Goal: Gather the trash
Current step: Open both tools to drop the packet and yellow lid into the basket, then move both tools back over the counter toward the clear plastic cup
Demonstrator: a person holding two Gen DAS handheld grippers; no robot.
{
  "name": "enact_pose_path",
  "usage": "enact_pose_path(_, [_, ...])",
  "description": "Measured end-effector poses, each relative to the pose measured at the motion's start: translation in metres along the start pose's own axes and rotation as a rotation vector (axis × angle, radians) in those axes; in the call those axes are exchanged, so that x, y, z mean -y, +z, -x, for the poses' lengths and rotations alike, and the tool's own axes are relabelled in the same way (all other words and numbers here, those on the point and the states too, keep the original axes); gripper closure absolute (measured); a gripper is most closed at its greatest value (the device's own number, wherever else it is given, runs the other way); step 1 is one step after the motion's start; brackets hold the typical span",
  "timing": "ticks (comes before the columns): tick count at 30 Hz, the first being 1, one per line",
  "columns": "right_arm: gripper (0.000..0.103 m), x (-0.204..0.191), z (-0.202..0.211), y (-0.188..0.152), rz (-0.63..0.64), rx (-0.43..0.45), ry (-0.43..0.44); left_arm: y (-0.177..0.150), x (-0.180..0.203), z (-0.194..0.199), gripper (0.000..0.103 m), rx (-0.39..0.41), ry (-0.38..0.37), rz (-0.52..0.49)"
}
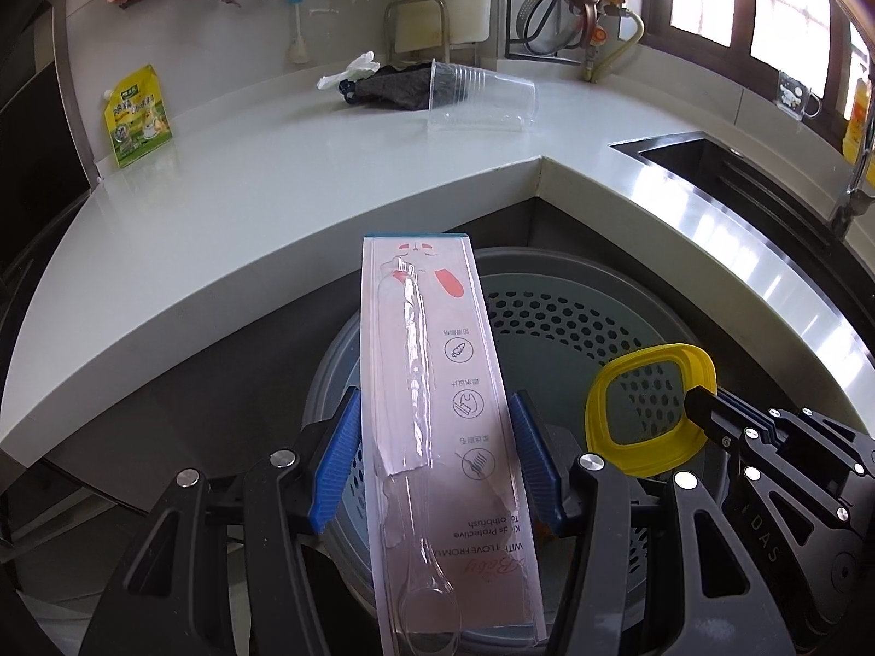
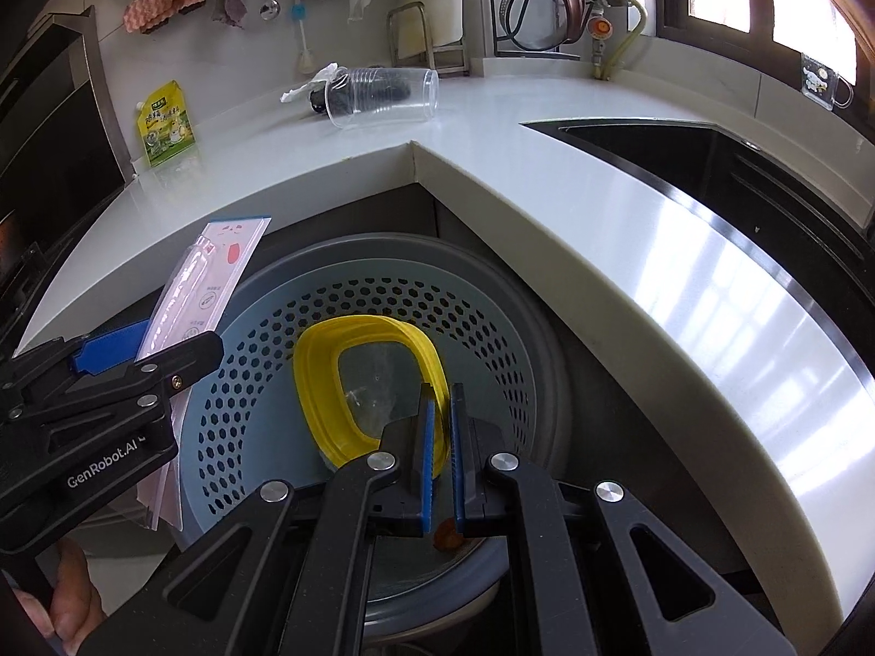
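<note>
My left gripper (image 1: 437,437) is shut on a long pink toothbrush blister pack (image 1: 432,382) and holds it over a grey perforated waste basket (image 1: 563,328) on the floor. My right gripper (image 2: 442,426) is shut on the rim of a yellow plastic lid (image 2: 328,350) with a clear centre, also above the basket (image 2: 262,350). In the left wrist view the lid (image 1: 601,388) and right gripper (image 1: 705,410) are at the right. In the right wrist view the pack (image 2: 202,284) and left gripper (image 2: 147,361) are at the left.
An L-shaped white counter (image 1: 273,202) wraps around the basket. On it lie a stack of clear plastic cups (image 1: 481,98), a dark cloth (image 1: 394,87), a crumpled tissue (image 1: 350,68) and a green-yellow pouch (image 1: 136,115). A steel sink (image 2: 711,164) is at right.
</note>
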State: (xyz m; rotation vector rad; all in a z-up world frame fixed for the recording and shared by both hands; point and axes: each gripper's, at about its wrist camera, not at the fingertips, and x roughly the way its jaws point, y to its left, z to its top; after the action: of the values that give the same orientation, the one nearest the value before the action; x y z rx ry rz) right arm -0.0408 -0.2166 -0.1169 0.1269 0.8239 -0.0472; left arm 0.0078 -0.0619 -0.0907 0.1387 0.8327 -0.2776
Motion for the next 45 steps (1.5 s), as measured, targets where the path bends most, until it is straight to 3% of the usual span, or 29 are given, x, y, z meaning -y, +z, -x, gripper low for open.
enact_pose_path(23, [0.098, 0.005, -0.046, -0.003, -0.015, -0.091, -0.002, -0.011, 0.001, -0.047, 0.049, -0.123, -0.048, 0.01])
enact_pose_path(27, [0.097, 0.006, -0.046, -0.002, -0.021, -0.084, -0.007, -0.012, -0.001, -0.049, 0.048, -0.132, -0.054, 0.016])
enact_pose_path(32, [0.087, 0.008, -0.043, -0.003, -0.024, -0.073, -0.015, -0.012, -0.003, -0.047, 0.042, -0.127, -0.063, 0.028])
enact_pose_path(45, [0.086, 0.009, -0.039, -0.003, -0.027, -0.065, -0.017, -0.011, -0.006, -0.042, 0.038, -0.122, -0.046, 0.03])
